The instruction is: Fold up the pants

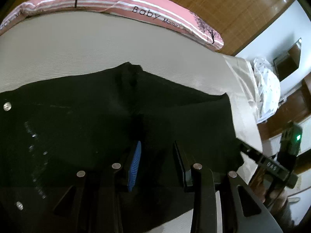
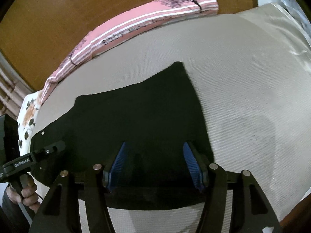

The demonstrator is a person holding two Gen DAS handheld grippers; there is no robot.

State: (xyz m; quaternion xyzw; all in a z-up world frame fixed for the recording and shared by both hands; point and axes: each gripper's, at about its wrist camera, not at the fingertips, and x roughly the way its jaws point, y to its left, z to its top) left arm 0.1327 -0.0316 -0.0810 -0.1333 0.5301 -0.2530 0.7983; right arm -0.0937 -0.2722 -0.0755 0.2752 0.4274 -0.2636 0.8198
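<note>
Left gripper [image 1: 157,155]: jaws spread, nothing between them, blue ribbed pad [image 1: 134,168] visible on the left finger only, the right finger's pad face turned away. Both fingers sit low over the black pants [image 1: 97,120]; contact with cloth cannot be told. The pants fill the view directly under and ahead of this gripper, spreading far to its left. A dark vertical crease [image 1: 136,101] runs straight ahead from between the fingers. Metal buttons [image 1: 7,106] show at the far-left edge of the cloth. To the right, the pants' edge ends and the right gripper's body shows there, held by a hand.

Right gripper [image 2: 154,163]: jaws spread wide, empty, both blue pads [image 2: 118,161] visible. Fingers hang over the near edge of the pants [image 2: 136,116]; touching or not, cannot tell. The cloth lies under and ahead, its right edge just beside the right finger, a pointed corner [image 2: 179,65] ahead. To this gripper's left, the left gripper's black body overlaps the cloth edge, a left hand [image 2: 27,192] wrapped on its handle.

Beyond the pants in both views: beige ribbed mattress cover [image 2: 243,97]. Farther ahead, along its back edge, a pink striped pillow [image 1: 151,5] printed "Baby". Behind it, a wooden headboard [image 1: 223,5]. Far right of the left gripper, a white dotted bundle [image 1: 268,85] beside the bed. Far left of the right gripper, a floral cloth [image 2: 29,116].
</note>
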